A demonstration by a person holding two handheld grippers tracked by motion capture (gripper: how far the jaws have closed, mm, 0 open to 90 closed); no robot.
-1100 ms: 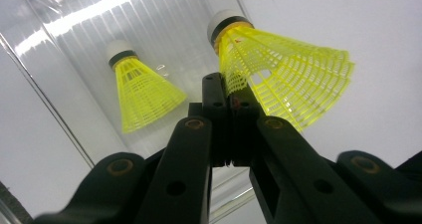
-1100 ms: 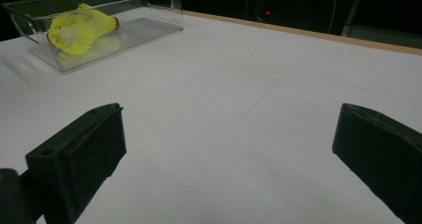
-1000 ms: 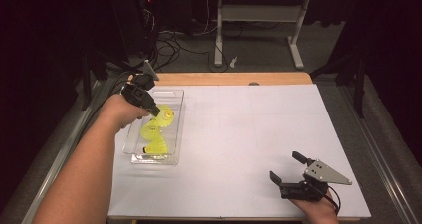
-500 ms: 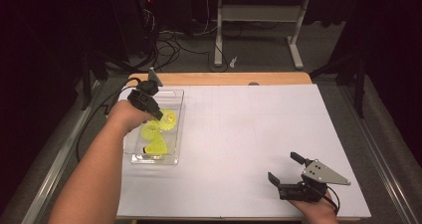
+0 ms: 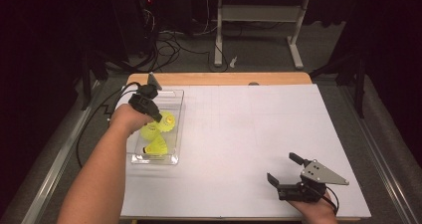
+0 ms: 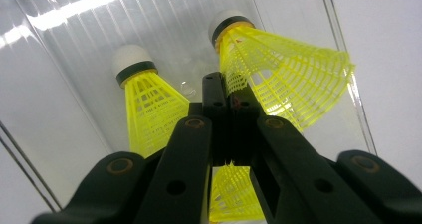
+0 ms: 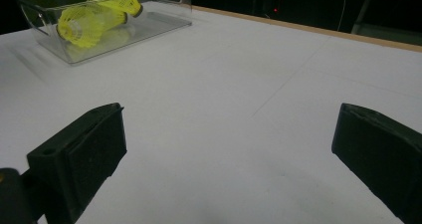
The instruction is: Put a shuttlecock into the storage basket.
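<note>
High view: left gripper (image 5: 158, 117) sits low inside the clear plastic bin (image 5: 175, 129) at the left of the white table (image 5: 249, 134), among the yellow shuttlecocks (image 5: 155, 145). Right gripper (image 5: 287, 173) rests near the front right edge, well apart from the bin, holding nothing.

Left gripper view: jaws pressed together, with a strip of yellow mesh skirt pinched between them; the gripped shuttlecock (image 6: 230, 194) hangs below the jaw line. Two more shuttlecocks lie on the bin floor past the tips, one at left (image 6: 144, 104), one at right (image 6: 283, 74), cork ends pointing away from the camera.

Right gripper view: jaws spread wide, bare table between them. Bin (image 7: 164, 10) far off at upper left, shuttlecocks (image 7: 89, 20) still inside.

Judgement: early stage. One shuttlecock looks grasped but not yet out of the bin; none lies on the table. Lift-out and placing remain, then the other two.
</note>
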